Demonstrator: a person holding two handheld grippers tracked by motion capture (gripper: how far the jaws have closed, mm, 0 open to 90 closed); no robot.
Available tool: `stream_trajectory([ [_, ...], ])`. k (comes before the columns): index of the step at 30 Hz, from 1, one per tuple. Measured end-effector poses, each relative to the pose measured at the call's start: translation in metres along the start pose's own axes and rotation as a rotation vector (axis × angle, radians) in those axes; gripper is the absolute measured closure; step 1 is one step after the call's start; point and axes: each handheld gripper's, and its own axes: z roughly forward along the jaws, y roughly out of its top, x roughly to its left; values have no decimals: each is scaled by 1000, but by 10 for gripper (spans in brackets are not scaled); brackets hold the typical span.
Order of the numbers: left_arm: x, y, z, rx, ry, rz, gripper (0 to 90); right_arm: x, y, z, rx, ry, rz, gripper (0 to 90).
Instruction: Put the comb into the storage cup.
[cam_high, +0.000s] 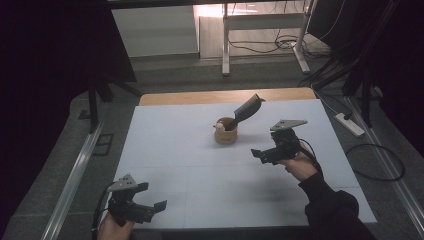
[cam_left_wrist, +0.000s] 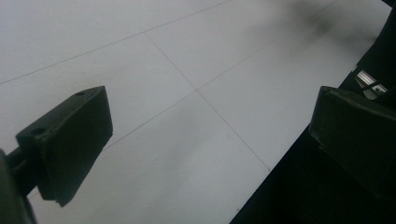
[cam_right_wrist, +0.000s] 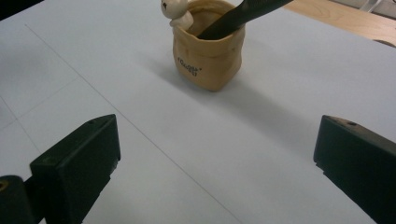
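Note:
A tan sack-shaped pot stands upright near the middle of the white table. A dark flat-ended tool leans out of it toward the back right, and a small cream figure sits on its rim. My right gripper hovers open to the pot's right and a little nearer. In the right gripper view its jaws stand wide apart with nothing between them, and the pot and tool lie ahead. My left gripper is open and empty at the front left edge, over bare table.
A strip of wooden tabletop shows behind the white sheet. On the floor to the right lie a power strip and a looped cable. A metal rail runs along the left side. White desk legs stand at the back.

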Motion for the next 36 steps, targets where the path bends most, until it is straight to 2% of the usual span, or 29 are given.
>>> stream_trajectory([
  [17,0,0,0,0,0,0,0,7,-9,-12,-1,7,-6,12],
  [24,0,0,0,2,0,1,0,6,-15,-19,-10,27,-4,9],
  [36,0,0,1,6,1,2,3,5,-28,-29,-12,23,-24,9],
])
